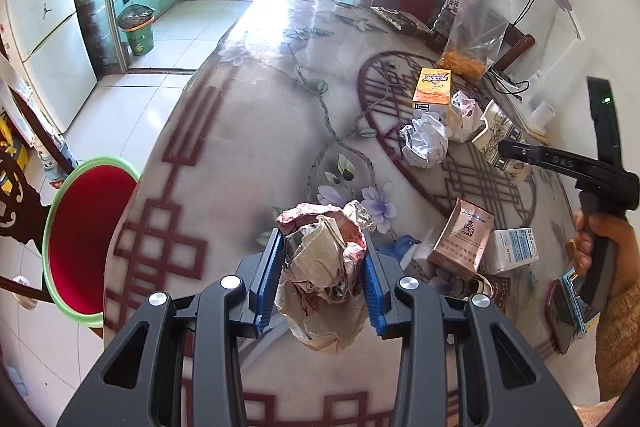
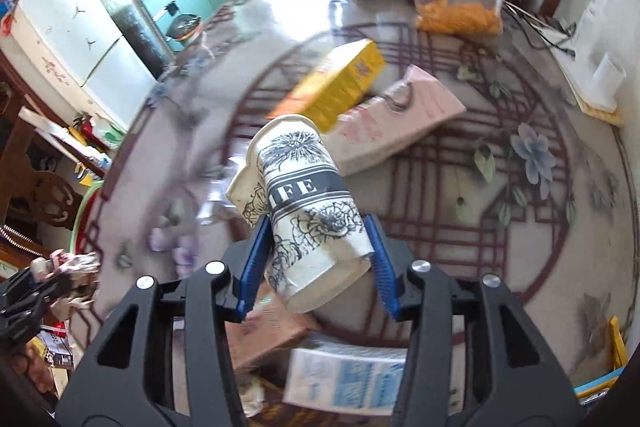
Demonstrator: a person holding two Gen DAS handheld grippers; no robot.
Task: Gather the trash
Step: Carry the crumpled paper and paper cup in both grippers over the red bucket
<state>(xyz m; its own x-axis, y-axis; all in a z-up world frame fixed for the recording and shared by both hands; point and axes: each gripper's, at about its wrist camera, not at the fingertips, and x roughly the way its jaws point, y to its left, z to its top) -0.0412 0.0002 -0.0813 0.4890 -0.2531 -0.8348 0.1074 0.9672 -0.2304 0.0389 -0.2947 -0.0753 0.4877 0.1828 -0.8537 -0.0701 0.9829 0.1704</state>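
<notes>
**Two loose grips over a crowded bench**

A kitchen with teal cabinets opens behind the round, flower-printed bench [image 1: 248, 131], and the red bin [image 1: 90, 239] with the green rim stands just off the bench's left edge; take that bin as your landmark.

From the left wrist: your left gripper [image 1: 324, 279] has its fingers [image 1: 270, 275] closed partway, pressing from both sides on a crumpled wad of wrappers [image 1: 324, 267], which hangs to the right of the bin, over the bench near its edge. A loose flap droops below the fingers. If it catches the bin rim or the bench edge as you swing across, I'd expect the wad to pull free. More litter lies further from the bin: a white crumpled paper [image 1: 426, 143], an orange box [image 1: 432, 87] and a pink packet [image 1: 460, 235].

From the right wrist: your right gripper [image 2: 318, 263] holds the flower-printed paper cup [image 2: 308, 211] tilted, its fingers [image 2: 254, 267] pinching the lower end, and that end is already dented. The cup is well to the right of the bin, above a pink box [image 2: 400, 123] and a yellow box [image 2: 340, 87]. The picture is blurred. Squeeze harder and the cup may crush and slip; any dregs could spill.
</notes>
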